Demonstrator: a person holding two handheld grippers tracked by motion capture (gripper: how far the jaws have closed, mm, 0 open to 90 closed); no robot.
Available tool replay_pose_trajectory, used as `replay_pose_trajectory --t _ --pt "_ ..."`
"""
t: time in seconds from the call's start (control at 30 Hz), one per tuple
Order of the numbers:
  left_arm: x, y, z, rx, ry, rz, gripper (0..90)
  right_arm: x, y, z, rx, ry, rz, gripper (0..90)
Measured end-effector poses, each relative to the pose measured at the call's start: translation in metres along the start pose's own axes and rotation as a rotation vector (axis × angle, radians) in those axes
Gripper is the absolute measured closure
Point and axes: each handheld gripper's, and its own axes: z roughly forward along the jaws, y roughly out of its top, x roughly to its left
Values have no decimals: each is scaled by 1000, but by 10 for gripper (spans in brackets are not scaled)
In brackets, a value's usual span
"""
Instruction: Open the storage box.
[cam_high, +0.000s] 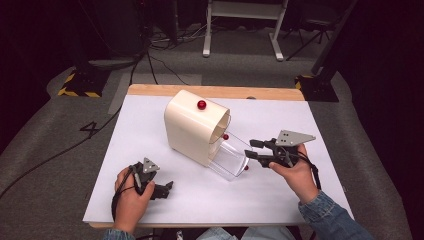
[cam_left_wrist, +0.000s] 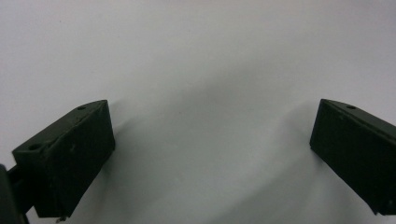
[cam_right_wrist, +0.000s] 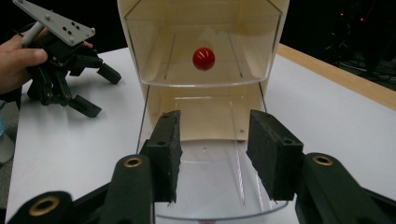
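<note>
A cream box (cam_high: 189, 127) with a rounded top stands mid-table, a red knob (cam_high: 201, 104) on its top. A clear plastic panel (cam_high: 231, 157) slopes out of its open front toward the right. My right gripper (cam_high: 251, 148) is open at that panel's outer edge. In the right gripper view its jaws stand apart over the clear panel (cam_right_wrist: 205, 186), nothing between them, and a red knob (cam_right_wrist: 203, 58) shows in the box's opening (cam_right_wrist: 201, 42). My left gripper (cam_high: 167, 189) rests open on the white tabletop (cam_left_wrist: 201, 56) at the front left, holding nothing.
The white table surface (cam_high: 280, 115) has a wooden far edge (cam_high: 215, 91). Grey carpet, cables and stand legs lie beyond. The left gripper (cam_right_wrist: 100, 91), held by a hand, sits left of the box in the right gripper view.
</note>
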Motion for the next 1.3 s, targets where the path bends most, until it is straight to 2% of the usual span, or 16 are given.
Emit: replay_pose_trajectory --t 0.2,0.4,0.63,0.8,0.93,1.03,1.3 --pt "0 0 0 -1 0 -1 0 0 11 13 -1 5 -15 535" --pt "0 -1 0 -6 1 4 0 -3 20 30 -23 36 -13 562" --pt "0 -1 0 -14 5 1 0 -6 23 47 -34 53 -17 580" --pt "-1 -2 0 -17 5 1 0 -5 21 59 -41 68 -20 627" --pt "0 -2 0 -18 8 5 0 -5 21 63 -45 72 -22 667" --pt "-1 -2 0 -16 8 4 0 -5 22 65 -39 59 -27 737" --pt "-1 -2 0 -17 8 4 0 -5 22 65 -43 47 -35 745"
